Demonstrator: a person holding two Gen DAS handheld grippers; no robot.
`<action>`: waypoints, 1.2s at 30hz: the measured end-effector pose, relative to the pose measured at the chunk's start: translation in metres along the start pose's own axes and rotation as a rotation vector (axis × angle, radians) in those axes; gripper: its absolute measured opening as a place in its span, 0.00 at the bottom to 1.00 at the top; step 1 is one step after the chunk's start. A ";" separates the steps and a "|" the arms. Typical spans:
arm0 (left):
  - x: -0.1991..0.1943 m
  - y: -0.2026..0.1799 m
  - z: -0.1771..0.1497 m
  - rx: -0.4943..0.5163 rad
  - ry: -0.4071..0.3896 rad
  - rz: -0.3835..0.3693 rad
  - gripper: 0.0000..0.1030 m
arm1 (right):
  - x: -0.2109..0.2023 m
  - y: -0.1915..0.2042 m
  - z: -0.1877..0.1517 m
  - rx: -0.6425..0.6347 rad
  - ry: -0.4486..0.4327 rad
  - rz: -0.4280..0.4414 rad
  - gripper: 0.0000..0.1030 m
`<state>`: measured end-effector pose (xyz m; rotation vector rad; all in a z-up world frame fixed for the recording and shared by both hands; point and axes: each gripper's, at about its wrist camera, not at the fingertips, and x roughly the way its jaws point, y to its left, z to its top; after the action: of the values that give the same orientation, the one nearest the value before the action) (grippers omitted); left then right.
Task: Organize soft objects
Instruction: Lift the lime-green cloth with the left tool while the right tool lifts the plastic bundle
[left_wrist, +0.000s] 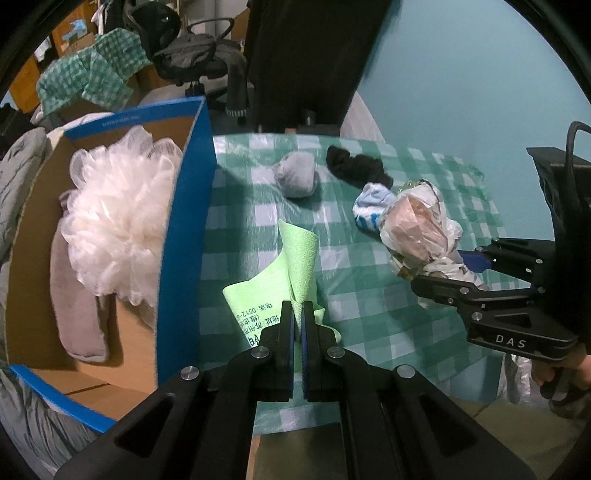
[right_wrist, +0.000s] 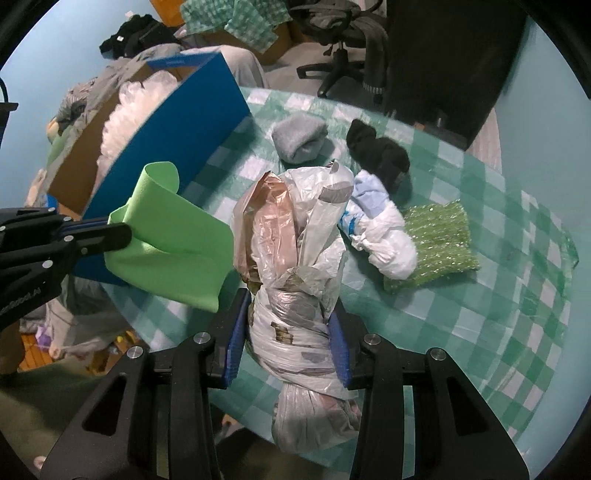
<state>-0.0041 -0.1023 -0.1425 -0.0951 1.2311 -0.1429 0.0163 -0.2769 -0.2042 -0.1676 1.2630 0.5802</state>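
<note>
Left gripper (left_wrist: 297, 314) clenched on green cloth (left_wrist: 291, 266), right of blue box (left_wrist: 188, 236). Right gripper (right_wrist: 288, 332) grasps plastic-bag bundle (right_wrist: 295, 258) near the socks

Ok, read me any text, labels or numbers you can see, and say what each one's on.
"DAS": right gripper body.
"0512-" plus printed Chinese characters: green cloth, partly hidden by the left gripper.
White print: box top edge, too blurred to read.
White lettering: left gripper body in the right wrist view, cut off, unreadable.

"DAS" on right gripper (left_wrist: 443, 273) body; "0512" (plus Chinese print) on green cloth (left_wrist: 291, 266).
</note>
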 end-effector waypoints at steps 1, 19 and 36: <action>-0.005 0.000 0.001 0.000 -0.009 -0.002 0.03 | -0.004 0.000 0.000 0.001 -0.004 0.000 0.39; -0.068 0.008 0.013 0.004 -0.135 0.017 0.03 | -0.050 0.023 0.024 -0.024 -0.081 -0.005 0.39; -0.119 0.045 0.012 -0.077 -0.233 0.072 0.03 | -0.073 0.063 0.061 -0.100 -0.129 0.038 0.39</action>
<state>-0.0288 -0.0390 -0.0341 -0.1310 1.0057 -0.0207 0.0237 -0.2208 -0.1048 -0.1870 1.1154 0.6768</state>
